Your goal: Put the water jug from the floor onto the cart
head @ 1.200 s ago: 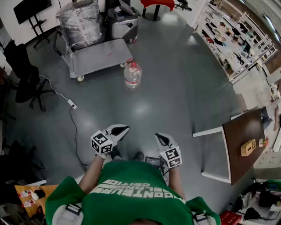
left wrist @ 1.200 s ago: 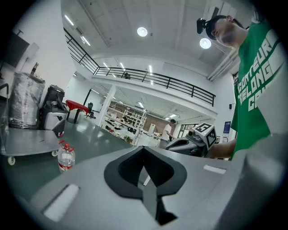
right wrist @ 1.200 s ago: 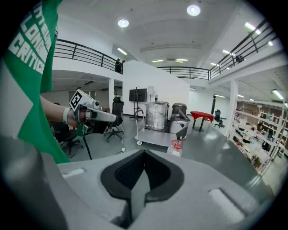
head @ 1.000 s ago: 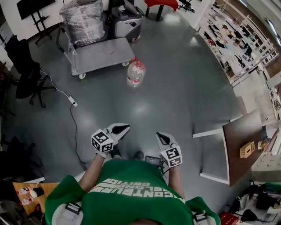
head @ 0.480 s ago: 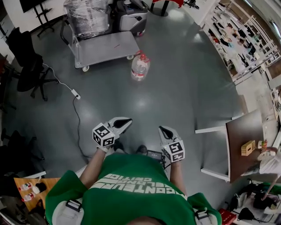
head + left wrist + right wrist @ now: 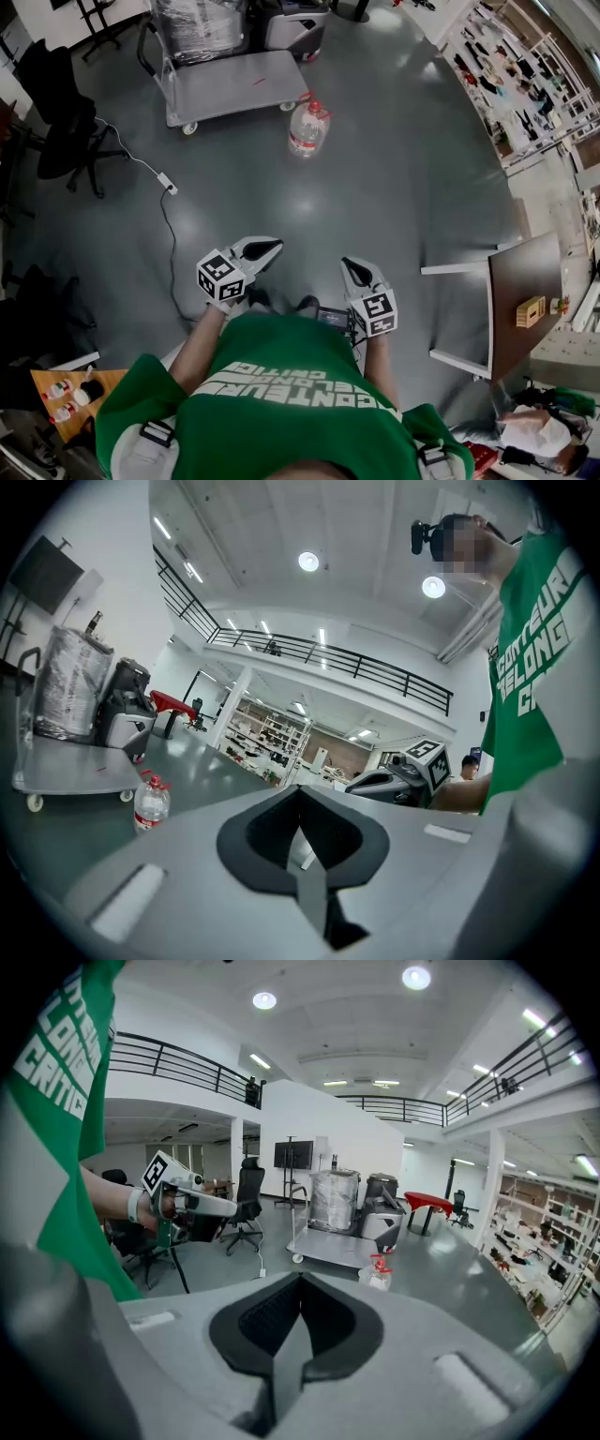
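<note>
- Still, the water jug (image 6: pixel 307 129) stands upright on the floor (image 6: pixel 394 197), just beside the front edge of the cart (image 6: pixel 234 84), and is not yet on it.
- Since a second ago, jug and cart have slid up and to the right in the head view and seem slightly bigger; I judge the person is walking toward them.
- Left tongs (image 6: pixel 265 249) and right tongs (image 6: pixel 352 269) hang near the body, both closed together on nothing, well apart from the jug.
- Reaching and opening are still to do.
</note>
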